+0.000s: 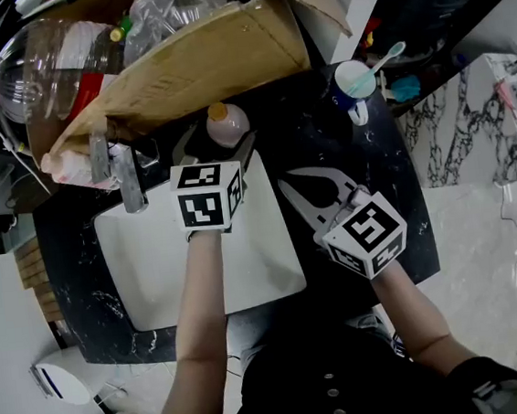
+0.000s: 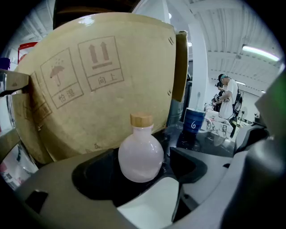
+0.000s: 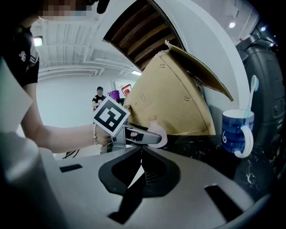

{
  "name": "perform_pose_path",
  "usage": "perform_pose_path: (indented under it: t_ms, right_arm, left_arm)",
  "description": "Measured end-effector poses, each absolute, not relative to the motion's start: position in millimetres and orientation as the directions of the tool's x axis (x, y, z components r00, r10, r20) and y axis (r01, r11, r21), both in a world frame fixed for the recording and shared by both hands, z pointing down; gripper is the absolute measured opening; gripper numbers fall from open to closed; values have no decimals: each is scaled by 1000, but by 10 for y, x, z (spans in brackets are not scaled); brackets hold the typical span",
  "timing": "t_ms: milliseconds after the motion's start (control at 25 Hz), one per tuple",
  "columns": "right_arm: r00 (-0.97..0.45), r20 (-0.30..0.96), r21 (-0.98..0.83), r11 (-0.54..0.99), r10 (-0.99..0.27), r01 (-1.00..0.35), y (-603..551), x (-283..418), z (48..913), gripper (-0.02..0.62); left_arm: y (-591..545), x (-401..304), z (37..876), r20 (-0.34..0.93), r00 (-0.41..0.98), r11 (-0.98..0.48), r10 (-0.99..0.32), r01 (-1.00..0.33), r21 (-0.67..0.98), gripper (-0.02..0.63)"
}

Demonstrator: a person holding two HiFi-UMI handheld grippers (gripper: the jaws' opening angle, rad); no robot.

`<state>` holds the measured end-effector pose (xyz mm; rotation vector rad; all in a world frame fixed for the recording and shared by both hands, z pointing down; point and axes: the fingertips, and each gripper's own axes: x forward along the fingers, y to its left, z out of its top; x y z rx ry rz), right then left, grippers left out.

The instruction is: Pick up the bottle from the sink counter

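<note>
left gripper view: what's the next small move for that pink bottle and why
Probably close the left gripper on the bottle, at its round body. The jaws stand wide apart with the upright bottle already between their tips, pads not touching it. The cardboard box close behind seems to leave little room to push further.

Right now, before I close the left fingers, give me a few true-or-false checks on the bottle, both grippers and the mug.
The bottle stands upright between the left gripper's fingers. True.
Those fingers already clamp it. False: they stand apart, clear of its sides.
The right gripper holds the blue mug. False: its fingers are together on nothing; the mug stands on the counter.
A cardboard box rises just behind the bottle. True.
The bottle has no cap. False: a wooden cap is on it.
</note>
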<state>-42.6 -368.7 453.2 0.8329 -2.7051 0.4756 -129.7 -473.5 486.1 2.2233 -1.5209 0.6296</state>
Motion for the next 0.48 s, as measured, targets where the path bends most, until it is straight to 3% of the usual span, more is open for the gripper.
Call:
perform_pose_path:
  t_ms: [480]
  right_arm:
    - [-800, 355, -249, 776, -483, -579, -3711, -409, 4533, 5]
  left_arm:
    - [-4904, -1221, 4968, 575, 367, -402, -731, -913, 73, 385]
